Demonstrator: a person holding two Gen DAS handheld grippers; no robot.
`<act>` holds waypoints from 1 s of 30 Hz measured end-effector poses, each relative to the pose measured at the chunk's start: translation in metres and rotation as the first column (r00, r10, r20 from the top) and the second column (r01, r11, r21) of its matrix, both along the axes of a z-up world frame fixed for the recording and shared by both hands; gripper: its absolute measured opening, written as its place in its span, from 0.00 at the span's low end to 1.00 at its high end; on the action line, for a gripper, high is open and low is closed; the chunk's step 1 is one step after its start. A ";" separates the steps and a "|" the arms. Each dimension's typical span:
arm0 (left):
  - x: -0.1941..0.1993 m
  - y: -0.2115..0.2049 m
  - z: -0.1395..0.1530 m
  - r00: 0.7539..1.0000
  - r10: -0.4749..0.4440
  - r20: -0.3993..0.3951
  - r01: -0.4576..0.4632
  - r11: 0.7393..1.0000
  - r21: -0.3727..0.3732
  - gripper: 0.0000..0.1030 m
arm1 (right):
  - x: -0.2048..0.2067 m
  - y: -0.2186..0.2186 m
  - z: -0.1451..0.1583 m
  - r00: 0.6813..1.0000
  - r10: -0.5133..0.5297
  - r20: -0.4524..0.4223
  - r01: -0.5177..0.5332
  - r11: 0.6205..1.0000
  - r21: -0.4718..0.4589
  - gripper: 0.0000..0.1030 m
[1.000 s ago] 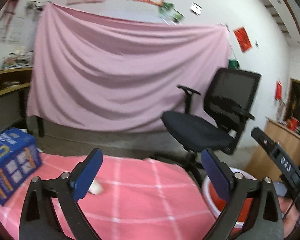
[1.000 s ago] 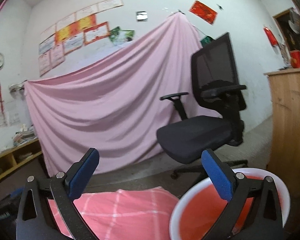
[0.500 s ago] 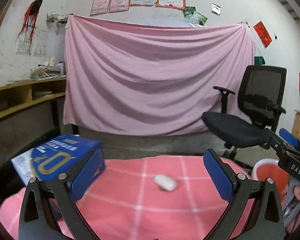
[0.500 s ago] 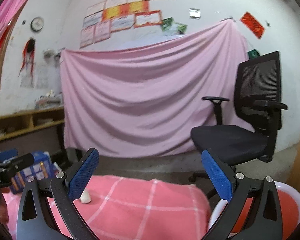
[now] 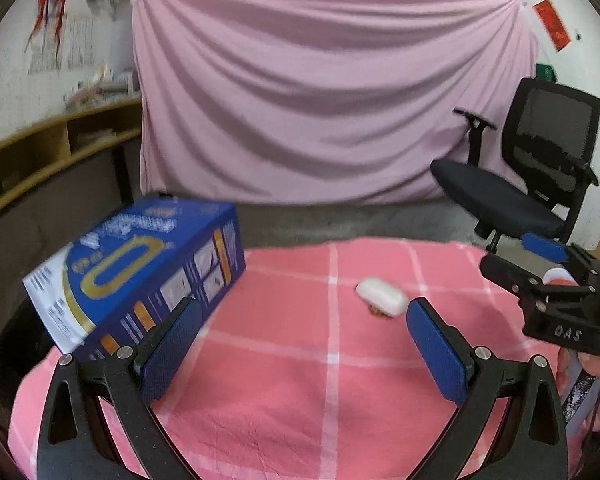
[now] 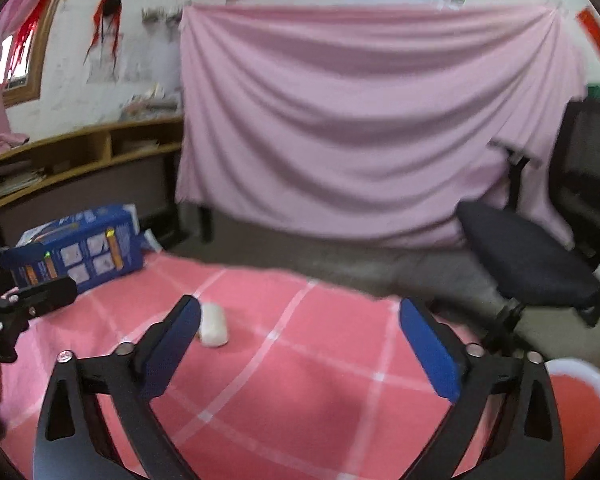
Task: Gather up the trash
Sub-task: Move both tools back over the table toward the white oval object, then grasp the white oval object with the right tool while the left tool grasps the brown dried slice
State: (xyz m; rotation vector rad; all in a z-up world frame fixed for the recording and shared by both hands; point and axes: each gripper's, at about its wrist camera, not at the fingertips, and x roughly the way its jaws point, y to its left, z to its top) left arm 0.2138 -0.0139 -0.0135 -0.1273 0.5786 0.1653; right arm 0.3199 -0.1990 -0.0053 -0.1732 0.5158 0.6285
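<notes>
A small white oblong piece of trash lies on the pink checked tablecloth; it also shows in the right wrist view. A blue carton lies on the table's left side and shows in the right wrist view too. My left gripper is open and empty, just short of the white piece. My right gripper is open and empty, to the right of the white piece, and shows in the left wrist view. A red bin with a white rim stands low at the right.
A black office chair stands beyond the table's right end. A pink sheet hangs on the back wall. Wooden shelves run along the left. The table's far edge borders grey floor.
Both grippers have swung left and tilted down over the table. The carton and the white piece now sit closer and larger; the bin has slid to the right edge.
</notes>
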 end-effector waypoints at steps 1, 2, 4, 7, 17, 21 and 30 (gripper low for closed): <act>0.004 0.002 -0.004 1.000 0.000 -0.025 0.000 1.000 -0.014 0.98 | 0.007 0.004 -0.005 0.998 0.017 -0.053 -0.016 1.000 0.007 0.86; 0.007 0.003 -0.009 0.999 0.000 -0.045 -0.001 1.000 -0.023 0.98 | 0.015 0.008 -0.011 0.993 0.037 -0.111 -0.036 0.999 0.011 0.85; 0.011 0.003 -0.019 0.996 -0.002 -0.090 -0.001 0.999 -0.034 0.97 | 0.024 0.011 -0.019 0.982 0.052 -0.179 -0.052 0.999 0.007 0.71; 0.020 0.006 -0.029 0.988 -0.021 -0.153 0.012 0.998 -0.055 0.96 | 0.033 0.014 -0.026 0.963 0.078 -0.257 -0.075 0.997 0.022 0.67; 0.040 0.017 -0.041 0.962 -0.063 -0.268 0.026 0.990 -0.137 0.64 | 0.046 0.047 -0.037 0.924 0.167 -0.345 -0.173 0.985 0.013 0.49; 0.043 0.020 -0.037 0.963 -0.064 -0.263 0.027 0.990 -0.140 0.64 | 0.045 0.061 -0.046 0.907 0.196 -0.373 -0.227 0.973 -0.041 0.39; 0.056 0.014 -0.036 0.960 -0.091 -0.263 0.059 0.990 -0.128 0.58 | 0.042 0.060 -0.046 0.902 0.211 -0.377 -0.241 0.970 -0.036 0.23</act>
